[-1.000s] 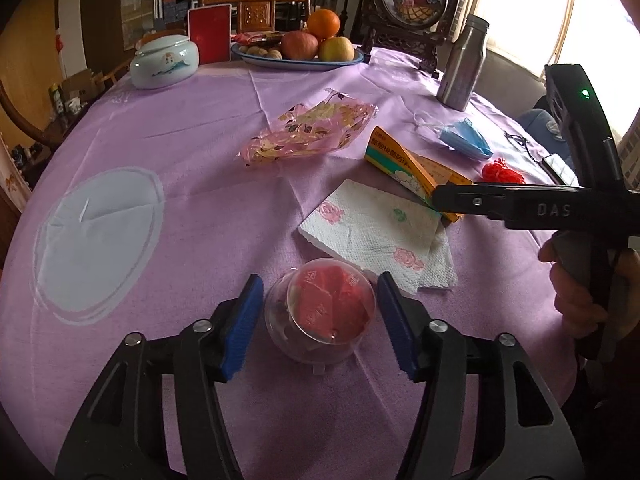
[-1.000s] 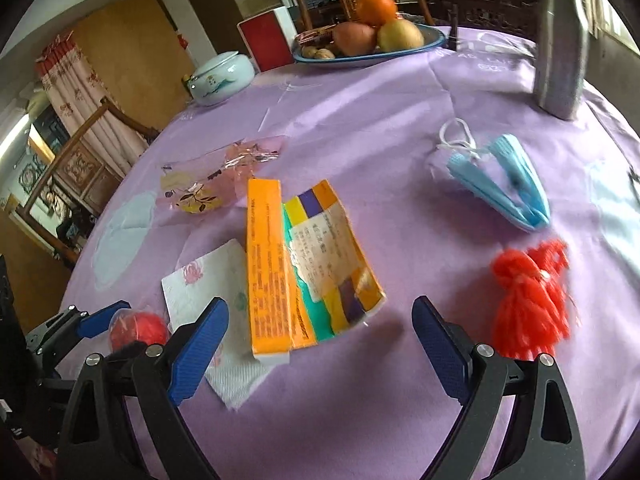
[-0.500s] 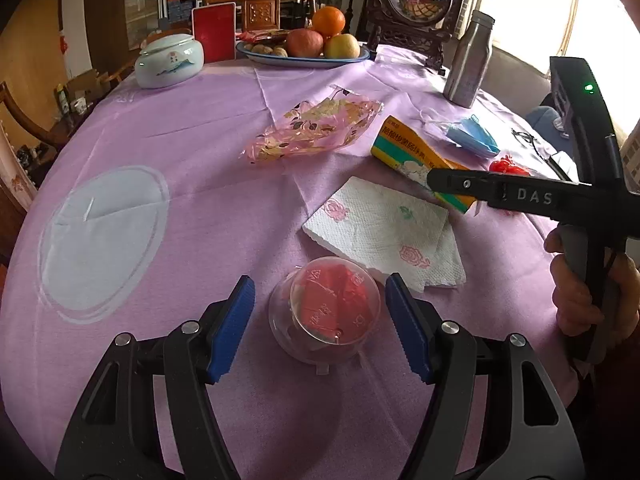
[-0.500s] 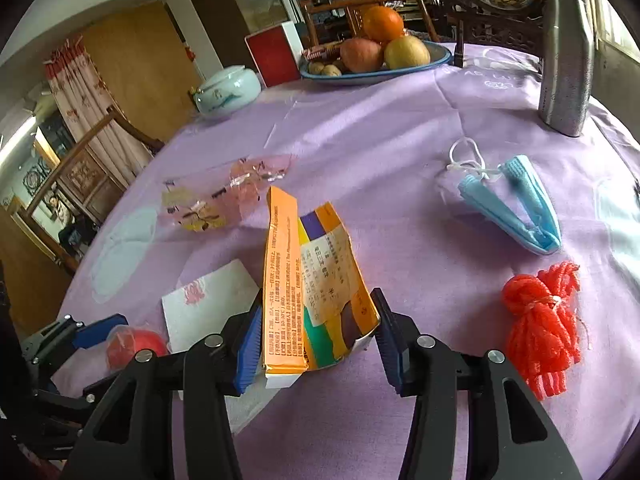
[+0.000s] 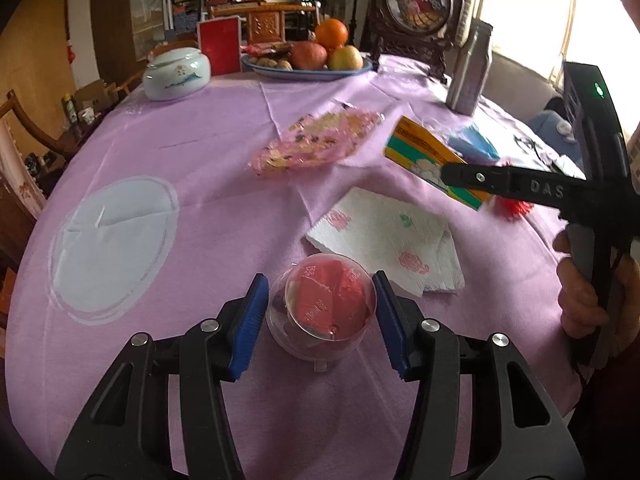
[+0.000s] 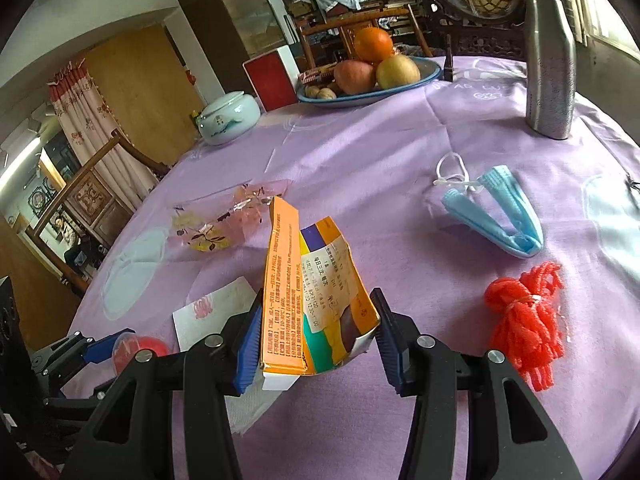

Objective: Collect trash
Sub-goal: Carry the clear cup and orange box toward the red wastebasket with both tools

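Our right gripper (image 6: 316, 334) pinches the flattened carton (image 6: 308, 300) off the bench (image 6: 360, 184), while our left gripper (image 5: 318, 316), at its nine o'clock, is closing around the clear cup (image 5: 322, 308) to collect both.

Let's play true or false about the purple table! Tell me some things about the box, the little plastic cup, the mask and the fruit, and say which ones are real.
1. The right hand-held gripper is squeezing the orange box. True.
2. The box lies flat on the tablecloth. False: its far end tilts up off the cloth.
3. The clear cup with red inside sits between the fingers of the left hand-held gripper. True; those jaws are closing.
4. The blue face mask is inside the cup. False: it lies on the cloth near the red net bundle.
5. The fruit plate holds only bananas. False: an orange and apples are on it.
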### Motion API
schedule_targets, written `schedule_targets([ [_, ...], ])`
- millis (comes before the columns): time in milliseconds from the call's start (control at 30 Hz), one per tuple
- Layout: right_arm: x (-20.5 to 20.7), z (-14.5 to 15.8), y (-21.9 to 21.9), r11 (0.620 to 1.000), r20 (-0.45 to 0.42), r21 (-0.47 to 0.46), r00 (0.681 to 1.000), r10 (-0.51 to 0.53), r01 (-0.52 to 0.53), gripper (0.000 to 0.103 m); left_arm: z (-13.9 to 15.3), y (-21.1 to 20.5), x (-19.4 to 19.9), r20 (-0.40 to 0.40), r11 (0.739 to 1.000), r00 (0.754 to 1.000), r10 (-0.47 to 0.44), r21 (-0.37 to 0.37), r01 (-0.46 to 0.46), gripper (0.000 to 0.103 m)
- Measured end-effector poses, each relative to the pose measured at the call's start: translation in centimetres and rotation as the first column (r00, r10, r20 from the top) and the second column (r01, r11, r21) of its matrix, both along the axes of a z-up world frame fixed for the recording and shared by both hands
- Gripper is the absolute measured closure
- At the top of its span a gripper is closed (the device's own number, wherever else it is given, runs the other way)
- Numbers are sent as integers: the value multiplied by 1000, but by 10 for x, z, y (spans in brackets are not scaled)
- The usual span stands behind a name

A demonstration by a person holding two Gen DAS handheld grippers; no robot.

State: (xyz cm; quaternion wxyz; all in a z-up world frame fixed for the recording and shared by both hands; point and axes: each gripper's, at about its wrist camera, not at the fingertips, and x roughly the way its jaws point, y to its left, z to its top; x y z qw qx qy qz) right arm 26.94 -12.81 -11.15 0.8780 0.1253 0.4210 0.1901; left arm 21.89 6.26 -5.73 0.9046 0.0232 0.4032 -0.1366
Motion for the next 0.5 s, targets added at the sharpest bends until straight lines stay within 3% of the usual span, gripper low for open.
schedule_targets([
  [200,-30,10,-12,999,28,4,999,-33,33,55,9,17,-15,16,991,1000,23,-130,-21,50],
  [500,-108,42,-36,998,140,-11,989,-55,58,56,26,11,-51,39,987,999,27,-158,-21,50],
])
